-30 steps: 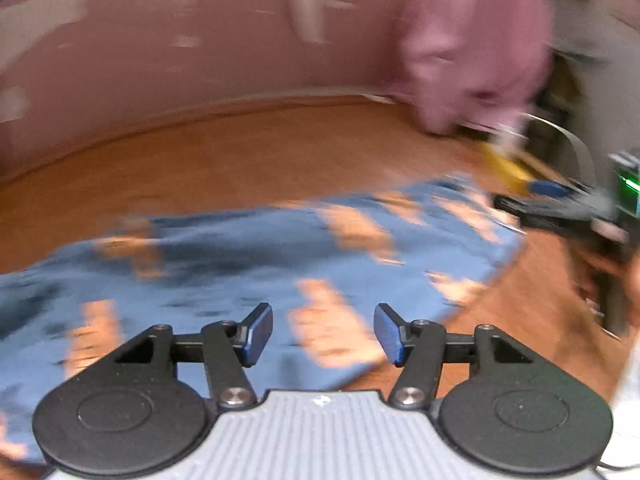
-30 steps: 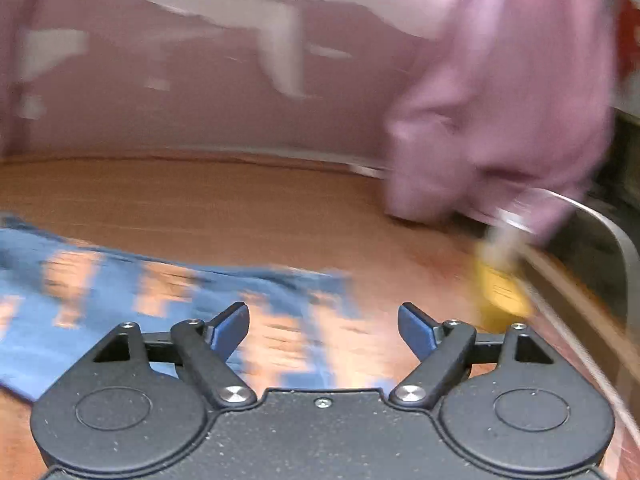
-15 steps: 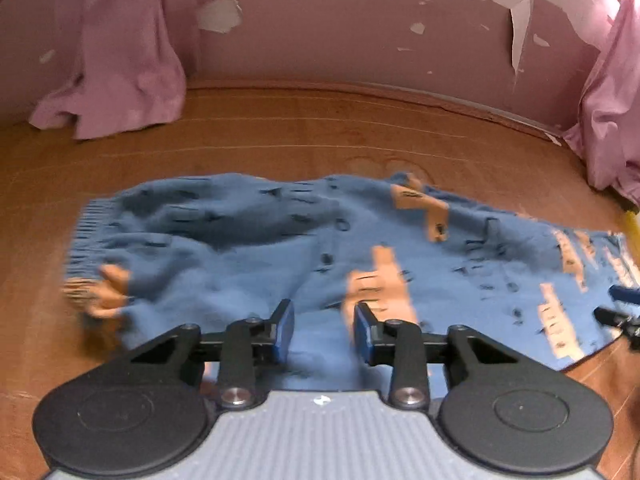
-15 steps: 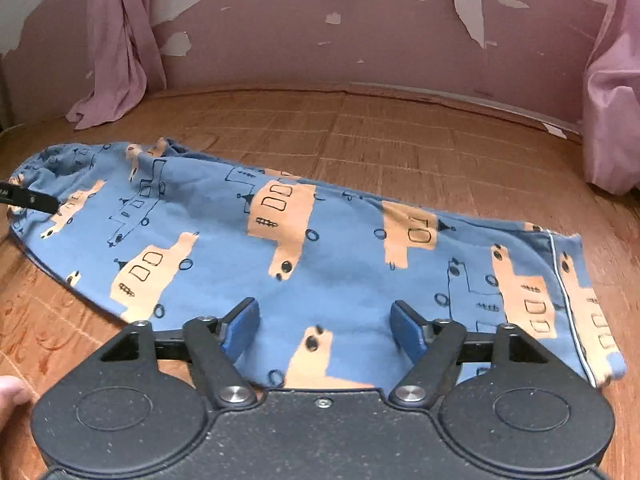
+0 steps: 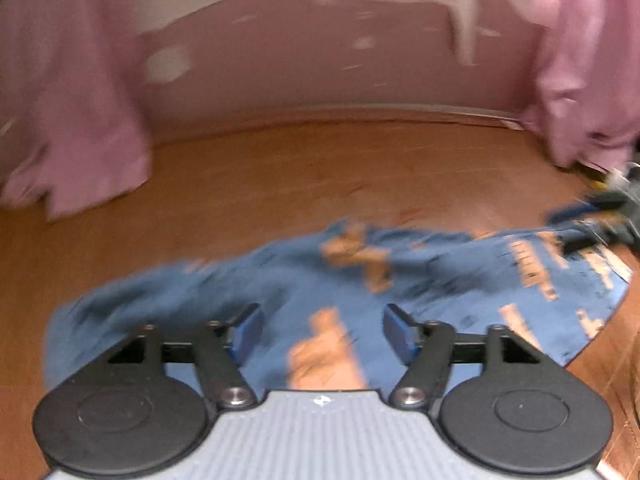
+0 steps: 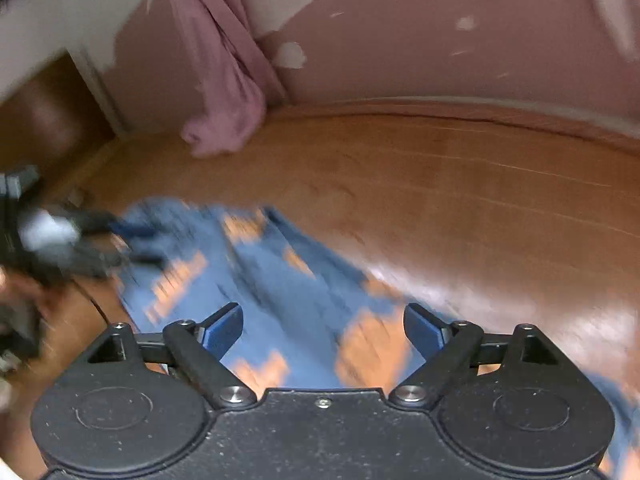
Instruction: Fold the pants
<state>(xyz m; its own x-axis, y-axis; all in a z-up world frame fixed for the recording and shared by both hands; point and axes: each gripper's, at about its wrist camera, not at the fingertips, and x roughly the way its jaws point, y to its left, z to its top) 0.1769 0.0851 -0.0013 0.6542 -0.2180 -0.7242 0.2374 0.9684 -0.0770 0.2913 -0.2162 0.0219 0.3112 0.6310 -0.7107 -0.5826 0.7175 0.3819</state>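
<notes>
Blue pants with an orange vehicle print lie spread on the wooden floor, blurred by motion in both views. My left gripper hovers over the pants' near edge, open, with cloth visible between its blue pads but none clamped. In the right wrist view the same pants run from upper left toward me, and my right gripper is open above them. The other gripper shows as a dark blur at the pants' far left end. In the left wrist view, the right gripper is a blur at the pants' right end.
Wooden floor stretches to a pink wall with peeling paint. Pink curtains hang at the left and right; the left curtain also shows in the right wrist view. A doorway opens at far left.
My left gripper's jaws have widened from nearly closed to open. Both cameras have swung and blurred, and the pants now look more bunched than half a second ago.
</notes>
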